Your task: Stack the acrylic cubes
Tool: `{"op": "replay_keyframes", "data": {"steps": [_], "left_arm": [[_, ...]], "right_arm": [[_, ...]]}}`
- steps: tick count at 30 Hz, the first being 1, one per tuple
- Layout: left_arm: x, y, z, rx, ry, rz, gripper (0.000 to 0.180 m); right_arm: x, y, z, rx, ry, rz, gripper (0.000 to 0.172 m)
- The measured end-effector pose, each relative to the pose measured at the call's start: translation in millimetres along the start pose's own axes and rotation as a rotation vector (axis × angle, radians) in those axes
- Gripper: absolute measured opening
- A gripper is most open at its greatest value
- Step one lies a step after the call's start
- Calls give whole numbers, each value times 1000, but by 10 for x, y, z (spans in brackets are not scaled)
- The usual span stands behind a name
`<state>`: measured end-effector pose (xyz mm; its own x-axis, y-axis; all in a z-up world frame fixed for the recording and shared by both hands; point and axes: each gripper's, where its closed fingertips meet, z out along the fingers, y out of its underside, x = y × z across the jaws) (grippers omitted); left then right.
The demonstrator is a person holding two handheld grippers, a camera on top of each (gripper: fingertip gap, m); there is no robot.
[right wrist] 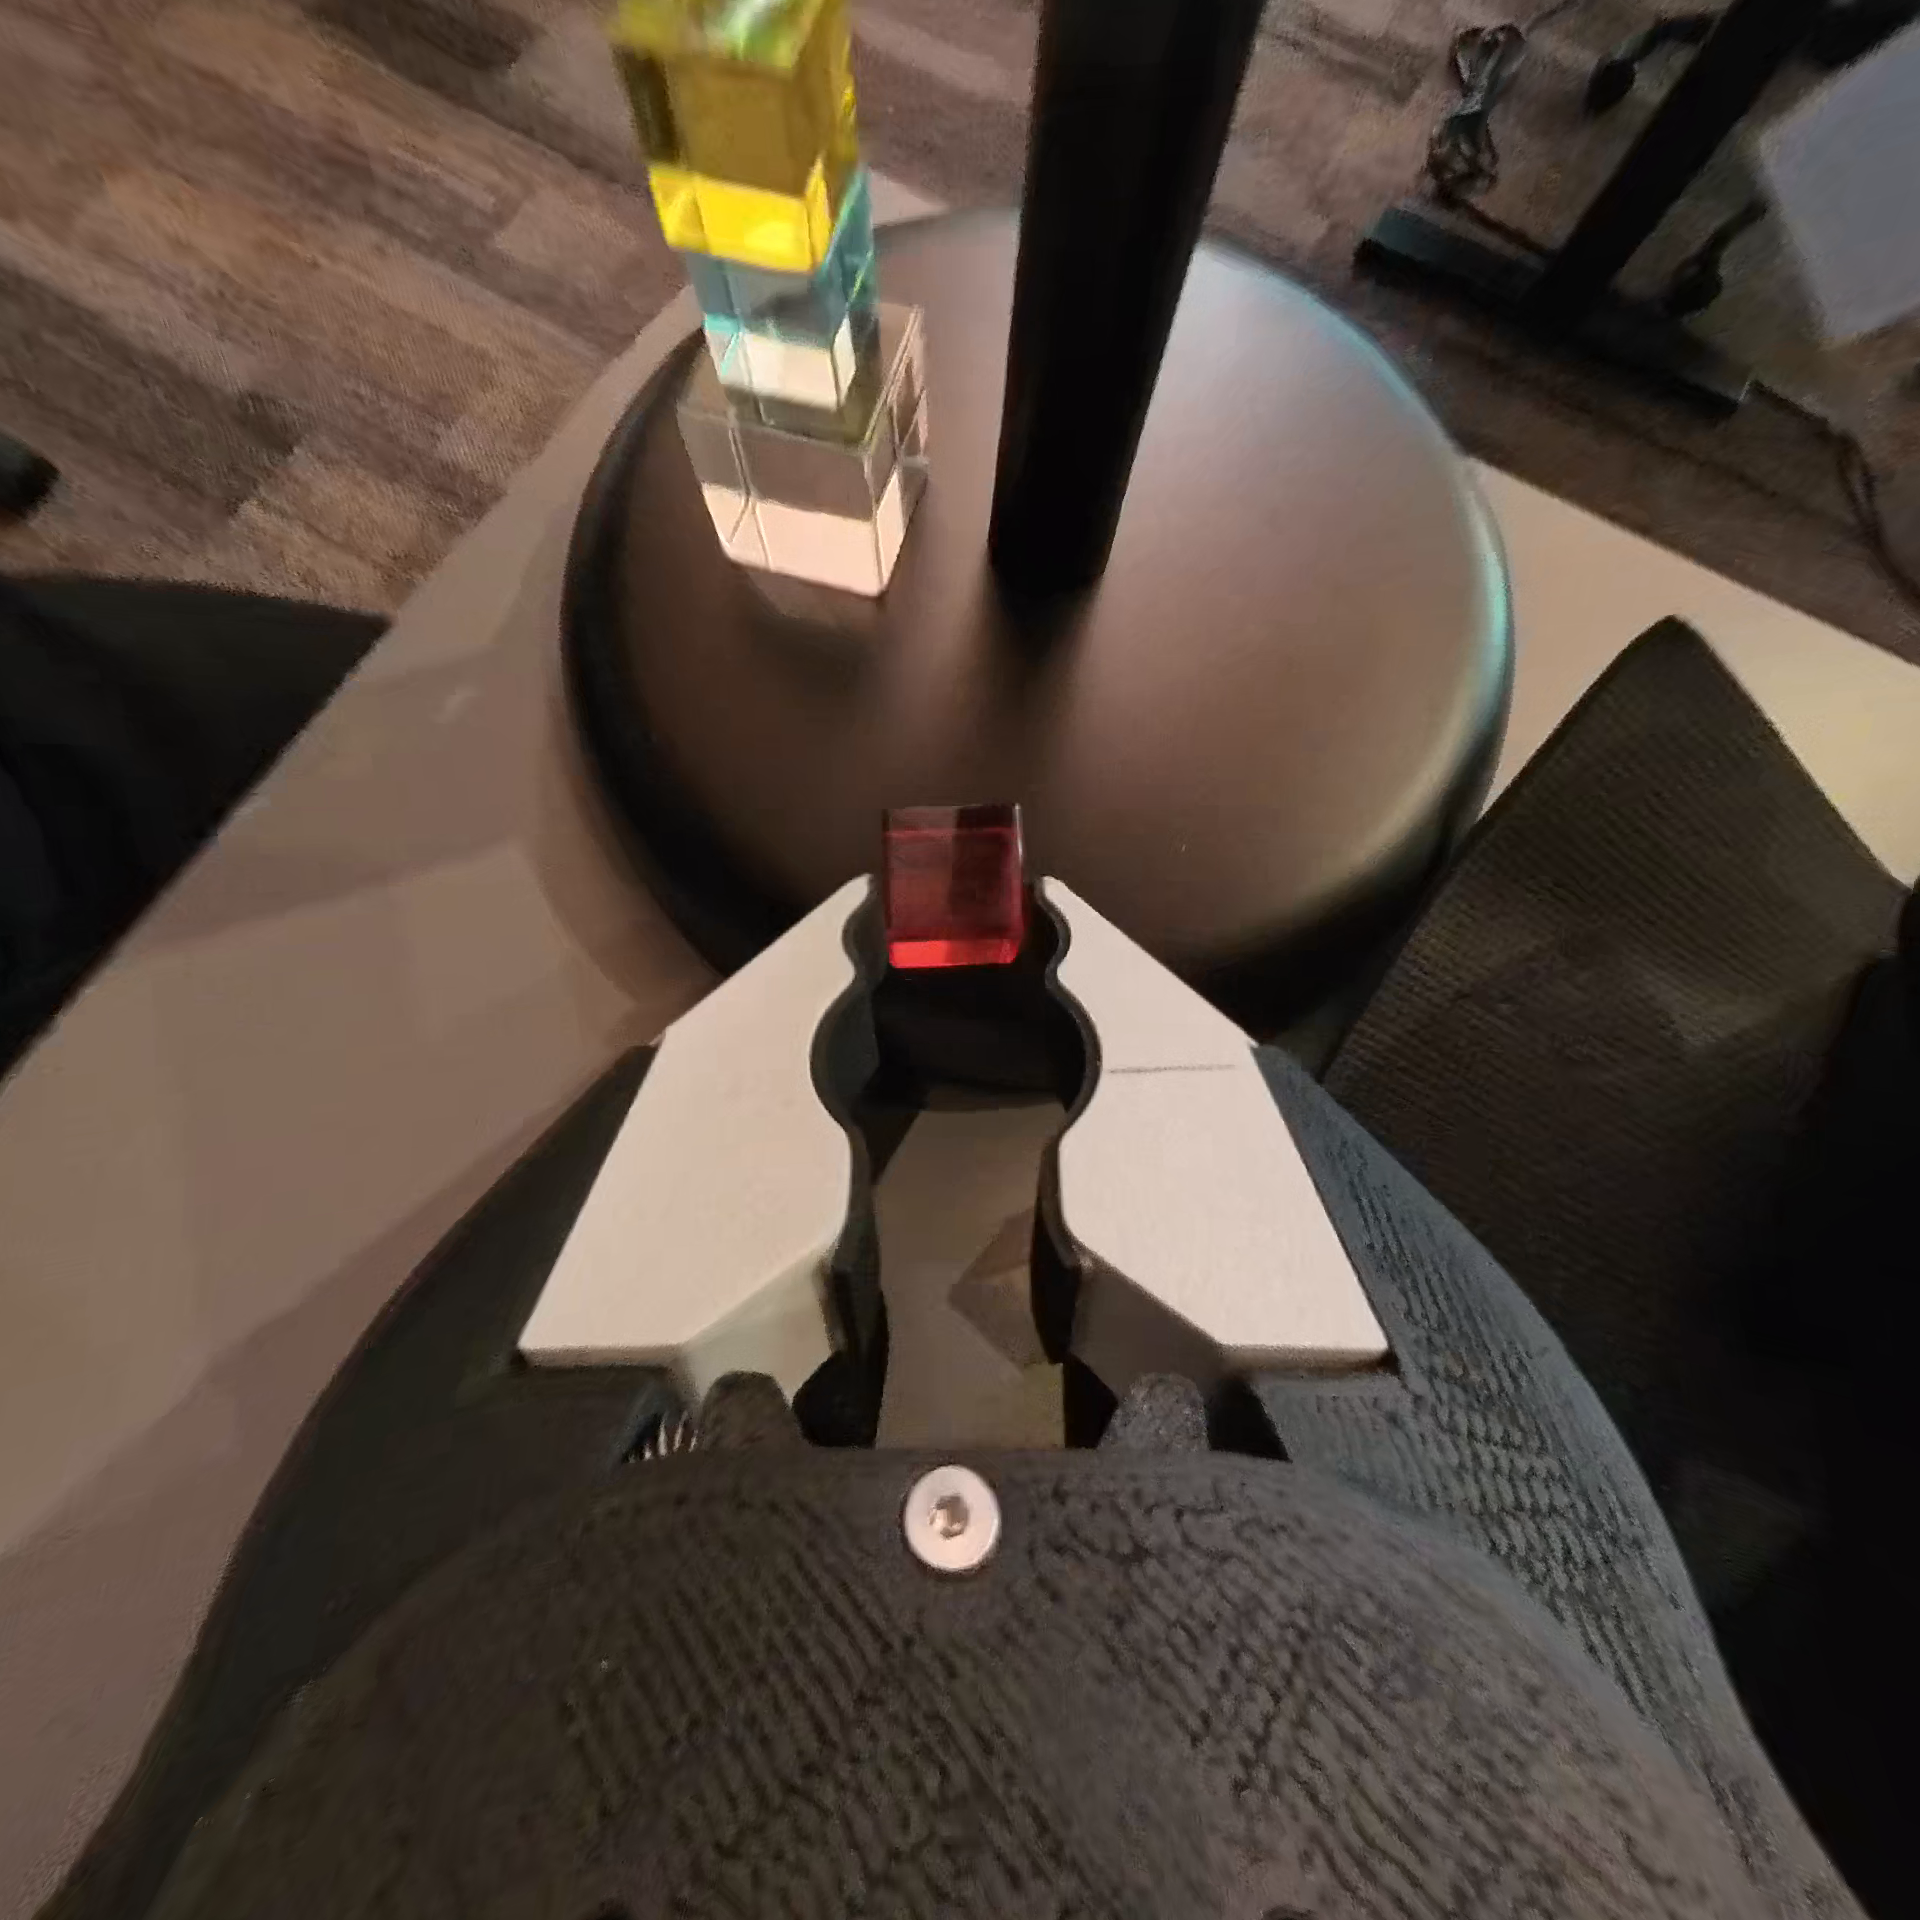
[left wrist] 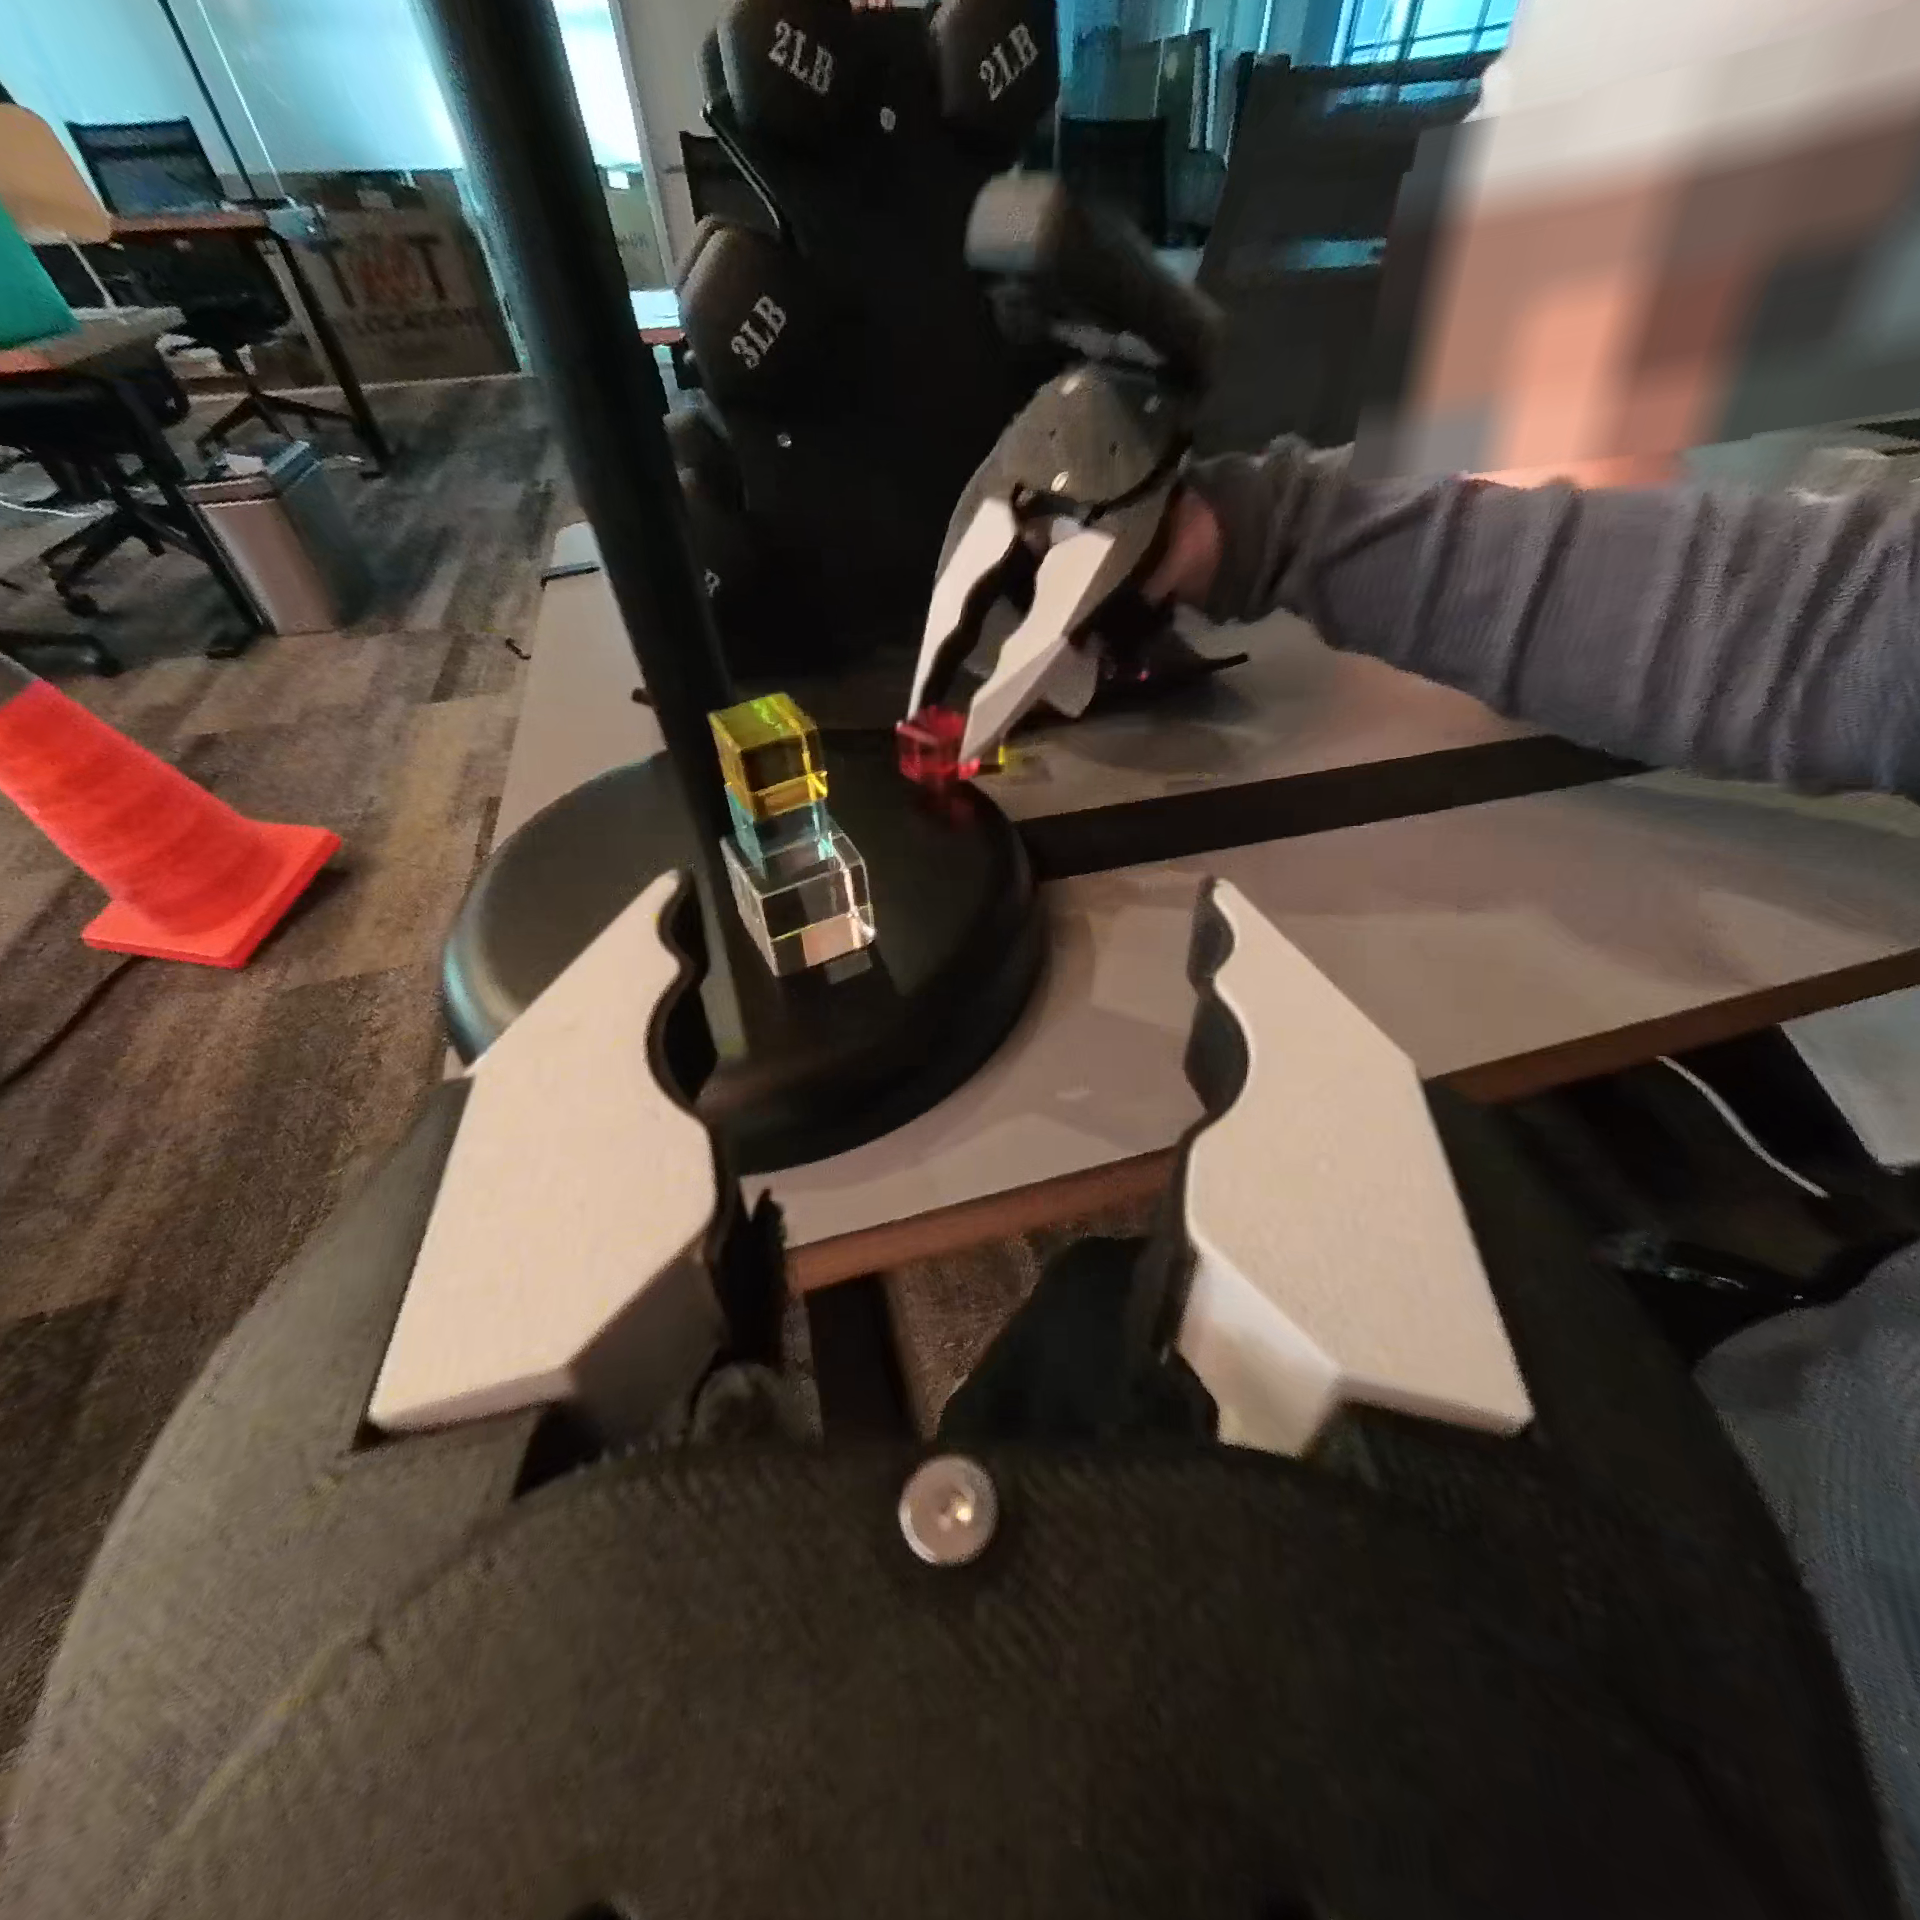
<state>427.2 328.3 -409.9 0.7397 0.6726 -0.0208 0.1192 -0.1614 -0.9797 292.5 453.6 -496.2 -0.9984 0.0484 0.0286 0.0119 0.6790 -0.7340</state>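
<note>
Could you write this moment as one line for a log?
right claw: shut on red cube | left claw: open | stack: clear, blue, yellow

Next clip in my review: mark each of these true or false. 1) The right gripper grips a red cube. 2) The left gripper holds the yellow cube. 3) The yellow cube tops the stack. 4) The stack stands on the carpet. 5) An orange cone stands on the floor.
1) The right gripper grips a translucent red cube: true.
2) False: the left gripper is open, holding nothing.
3) The translucent yellow cube tops the stack, above a pale blue cube and a clear cube: true.
4) False: it stands on the round black stand base.
5) Orange cone on the floor: true.
</note>
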Motion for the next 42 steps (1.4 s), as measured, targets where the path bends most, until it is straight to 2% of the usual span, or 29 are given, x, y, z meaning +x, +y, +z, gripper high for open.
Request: {"op": "replay_keyframes", "data": {"steps": [3,5,7,10,13,18,22,41,42], "left_arm": [[-93,-5,-28,22,-42,18,89],[-156,-21,2,48,-61,1,86],[-257,22,73,51,-102,-39,80],[-359,100,246,59,-141,-176,71],[-381,189,471,68,-153,-229,68],[-426,432,727,-11,-241,-153,68],[-360,448,696,31,-212,-179,67],[-397,483,604,53,-213,-222,69],[-395,486,607,52,-211,-223,69]], "right_arm": [[-74,-489,-245,151,95,96,26],[-190,-881,-395,236,103,156,25],[-267,-1144,-419,226,99,207,25],[-272,-1360,-294,152,134,247,25],[-271,-1372,-84,34,154,235,25],[-244,-1318,122,-66,192,245,25],[-241,-1288,102,-91,226,258,25],[-262,-1246,198,-64,238,240,26],[-265,-1251,194,-55,236,242,30]]}}
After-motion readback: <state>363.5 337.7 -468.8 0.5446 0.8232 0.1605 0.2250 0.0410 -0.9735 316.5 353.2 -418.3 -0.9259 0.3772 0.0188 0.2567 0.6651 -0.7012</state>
